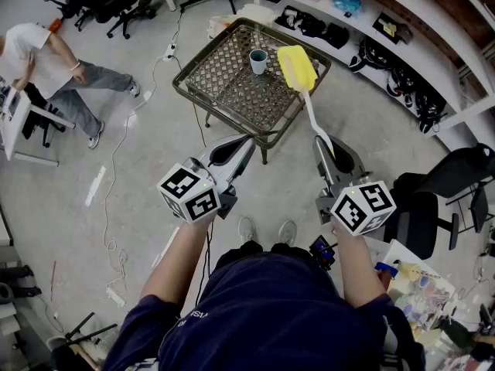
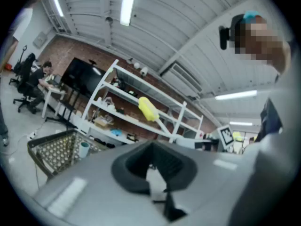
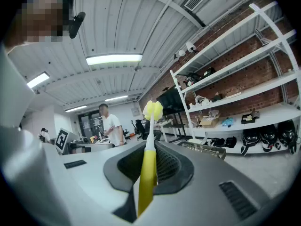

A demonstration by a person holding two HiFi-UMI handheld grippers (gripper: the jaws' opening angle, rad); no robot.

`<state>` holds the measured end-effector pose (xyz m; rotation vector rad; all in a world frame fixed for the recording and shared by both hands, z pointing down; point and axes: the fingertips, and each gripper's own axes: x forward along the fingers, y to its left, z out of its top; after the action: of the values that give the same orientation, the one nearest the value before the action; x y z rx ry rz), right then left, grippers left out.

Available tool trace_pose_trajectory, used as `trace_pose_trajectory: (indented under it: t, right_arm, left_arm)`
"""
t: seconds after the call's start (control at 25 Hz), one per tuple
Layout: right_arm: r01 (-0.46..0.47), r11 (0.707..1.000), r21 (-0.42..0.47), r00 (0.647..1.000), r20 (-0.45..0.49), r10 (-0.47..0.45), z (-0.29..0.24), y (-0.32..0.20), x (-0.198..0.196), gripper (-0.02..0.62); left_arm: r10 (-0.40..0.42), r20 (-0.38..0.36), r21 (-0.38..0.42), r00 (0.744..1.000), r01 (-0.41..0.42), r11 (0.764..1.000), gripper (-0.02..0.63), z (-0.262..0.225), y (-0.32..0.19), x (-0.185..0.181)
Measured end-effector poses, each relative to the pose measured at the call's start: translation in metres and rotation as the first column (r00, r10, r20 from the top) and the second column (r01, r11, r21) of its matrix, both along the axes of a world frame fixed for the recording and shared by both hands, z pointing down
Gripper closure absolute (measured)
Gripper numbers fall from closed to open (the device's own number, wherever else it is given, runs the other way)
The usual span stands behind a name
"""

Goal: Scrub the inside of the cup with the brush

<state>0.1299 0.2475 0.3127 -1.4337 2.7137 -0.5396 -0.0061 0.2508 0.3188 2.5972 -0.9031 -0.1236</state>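
A teal cup [image 1: 258, 60] stands upright on a low wicker table [image 1: 228, 79] ahead of me. My right gripper [image 1: 325, 142] is shut on the handle of a brush [image 1: 298, 67]. The brush's yellow sponge head hovers over the table just right of the cup. In the right gripper view the yellow handle [image 3: 147, 173] runs out between the jaws to the head [image 3: 153, 110]. My left gripper [image 1: 244, 142] is shut with nothing in it and stays short of the table's near edge. From the left gripper view the cup [image 2: 84, 149] is far off at the left.
Metal shelves [image 1: 402, 37] with bags and boxes line the right wall. A person in a white shirt [image 1: 42, 56] is at a desk far left, with office chairs [image 1: 108, 2] behind. Cables [image 1: 116, 168] trail over the floor. A black chair [image 1: 433, 199] stands at my right.
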Motion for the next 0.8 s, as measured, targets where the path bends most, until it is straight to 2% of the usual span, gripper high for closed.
trace_pose_trajectory:
  t: [0.36, 0.8]
  right_arm:
    - [-0.005, 1.000, -0.012, 1.000, 0.013, 0.005, 0.003, -0.001, -0.006, 0.564]
    - [-0.052, 0.999, -0.005, 0.998, 0.042, 0.052, 0.002, 0.000, -0.037, 0.563]
  left_arm:
    - [0.004, -0.007, 0.000, 1.000, -0.004, 1.000, 0.603, 0.002, -0.001, -0.006]
    - [0.039, 0.002, 0.000, 0.999, -0.039, 0.999, 0.603, 0.004, -0.004, -0.042]
